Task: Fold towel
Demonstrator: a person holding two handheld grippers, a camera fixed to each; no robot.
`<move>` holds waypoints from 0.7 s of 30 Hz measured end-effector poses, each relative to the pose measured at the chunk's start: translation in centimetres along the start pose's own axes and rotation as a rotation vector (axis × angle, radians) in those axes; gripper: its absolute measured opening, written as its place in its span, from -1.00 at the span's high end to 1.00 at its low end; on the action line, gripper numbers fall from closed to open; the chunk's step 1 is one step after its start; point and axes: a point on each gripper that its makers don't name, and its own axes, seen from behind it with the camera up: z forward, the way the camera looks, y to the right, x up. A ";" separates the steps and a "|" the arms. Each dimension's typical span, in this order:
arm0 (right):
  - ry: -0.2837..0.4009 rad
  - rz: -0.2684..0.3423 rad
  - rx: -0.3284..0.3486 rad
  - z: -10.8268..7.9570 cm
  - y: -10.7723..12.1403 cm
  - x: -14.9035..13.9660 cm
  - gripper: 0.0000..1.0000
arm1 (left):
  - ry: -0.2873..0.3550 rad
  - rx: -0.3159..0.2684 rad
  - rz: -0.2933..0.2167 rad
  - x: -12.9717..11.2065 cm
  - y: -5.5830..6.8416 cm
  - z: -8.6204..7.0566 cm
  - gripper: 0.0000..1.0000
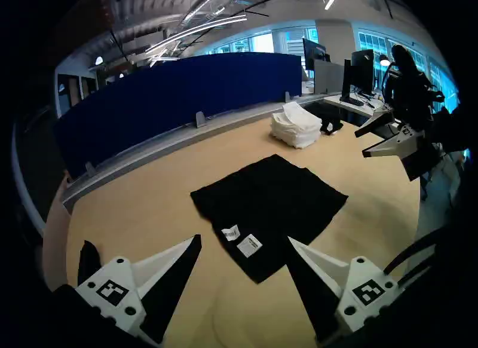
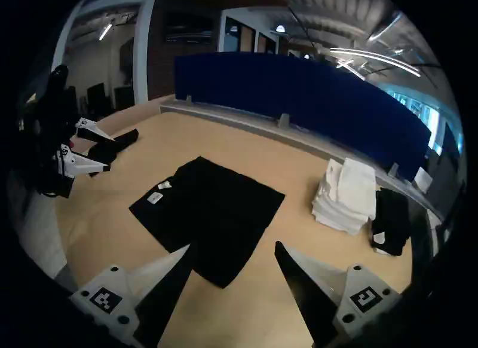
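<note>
1. Left gripper view: the left hand-held gripper [image 1: 244, 239] hovers above the tabletop [image 1: 149, 210] with its fingers spread wide and nothing between them.
2. The black towel [image 1: 272, 198] lies flat near the middle of the tabletop, and its near corner falls between the spread fingers. Two white labels [image 1: 249, 245] sit close to that near edge.
3. Farther off, the right hand-held gripper [image 1: 361, 144] hangs above the tabletop, also spread and empty. A stack of white towels [image 1: 296, 125] rests beyond the black towel, in front of a blue partition [image 1: 179, 103].
4. Right gripper view: the right hand-held gripper's fingers stand apart over the opposite end of the towel and do not touch it. The towel appears as a rough rectangle, with the labels on the far-left side.
5. A folded black pile [image 2: 391, 219] lies just beside the white stack, and a separate black cloth [image 2: 116, 142] lies near the left hand-held gripper.
6. Handling judgement: the towel is likely light, soft and limp. It will sag and drag if lifted at one point, and it is neither slippery nor fragile.
7. Recommended hold: pinch one corner of the same edge with each hand-held gripper, taking only the cloth layers meant to move.
</note>
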 end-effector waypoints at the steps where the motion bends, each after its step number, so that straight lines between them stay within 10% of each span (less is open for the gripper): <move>1: -0.008 -0.002 0.005 0.4 -0.1 -0.5 -1.00 | -0.007 -0.007 0.000 -0.5 0.2 0.4 -0.94; 21: -0.100 0.014 0.061 5.8 -1.1 -7.2 -1.00 | -0.157 -0.083 0.011 -8.7 2.3 5.6 -0.94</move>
